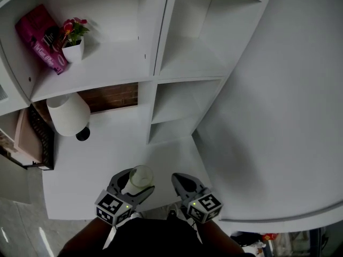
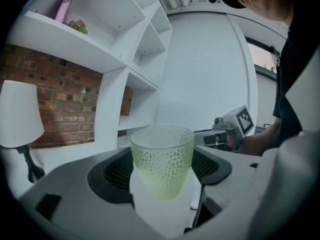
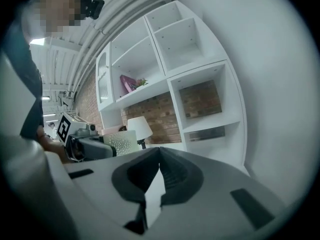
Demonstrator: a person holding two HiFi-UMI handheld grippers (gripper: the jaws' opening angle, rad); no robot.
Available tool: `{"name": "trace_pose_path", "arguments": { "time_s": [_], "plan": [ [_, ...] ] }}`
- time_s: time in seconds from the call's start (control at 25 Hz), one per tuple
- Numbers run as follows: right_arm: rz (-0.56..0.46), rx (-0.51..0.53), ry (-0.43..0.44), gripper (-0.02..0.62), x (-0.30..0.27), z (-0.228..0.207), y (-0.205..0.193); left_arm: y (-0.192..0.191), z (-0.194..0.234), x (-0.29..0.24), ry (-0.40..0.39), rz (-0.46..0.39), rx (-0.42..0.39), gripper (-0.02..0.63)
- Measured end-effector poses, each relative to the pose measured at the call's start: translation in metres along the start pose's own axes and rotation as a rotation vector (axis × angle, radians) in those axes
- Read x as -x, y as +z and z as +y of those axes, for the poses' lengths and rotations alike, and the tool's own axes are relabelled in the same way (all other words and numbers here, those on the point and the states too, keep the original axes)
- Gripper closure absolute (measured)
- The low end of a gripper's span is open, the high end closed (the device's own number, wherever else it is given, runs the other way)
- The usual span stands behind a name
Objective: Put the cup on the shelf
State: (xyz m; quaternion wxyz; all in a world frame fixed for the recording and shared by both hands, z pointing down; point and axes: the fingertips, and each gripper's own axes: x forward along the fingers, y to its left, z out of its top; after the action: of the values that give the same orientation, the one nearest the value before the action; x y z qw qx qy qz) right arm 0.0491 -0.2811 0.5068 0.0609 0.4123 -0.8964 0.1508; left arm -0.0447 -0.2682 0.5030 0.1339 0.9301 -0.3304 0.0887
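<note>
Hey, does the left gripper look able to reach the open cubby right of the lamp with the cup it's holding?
Probably yes. The left gripper holds the cup, and only open desk lies between it and that cubby, which looks empty; the lamp stands off to the side.

This is looking like a home-style living corner staged inside a larger hall. A white shelf unit with open compartments [image 1: 151,36] is standing against a red brick wall [image 1: 112,96], above a white desk top [image 1: 123,143]. A table lamp with a white cone shade and black base [image 1: 68,114] is sitting on the desk. A small flowering plant in a white pot [image 1: 74,39] and a pink printed package [image 1: 42,38] are dressing one shelf. Overhead, a bare ceiling with long pipes or ribs [image 3: 120,11] is showing.
</note>
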Motion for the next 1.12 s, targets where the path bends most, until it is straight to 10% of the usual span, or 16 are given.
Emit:
{"name": "trace_pose_path", "arguments": {
  "time_s": [1.12],
  "plan": [
    [-0.043,0.018,0.101,0.589,0.020,-0.094,0.033,0.075,0.051,-0.185,0.224,-0.035,-0.144,0.250]
  ]
}}
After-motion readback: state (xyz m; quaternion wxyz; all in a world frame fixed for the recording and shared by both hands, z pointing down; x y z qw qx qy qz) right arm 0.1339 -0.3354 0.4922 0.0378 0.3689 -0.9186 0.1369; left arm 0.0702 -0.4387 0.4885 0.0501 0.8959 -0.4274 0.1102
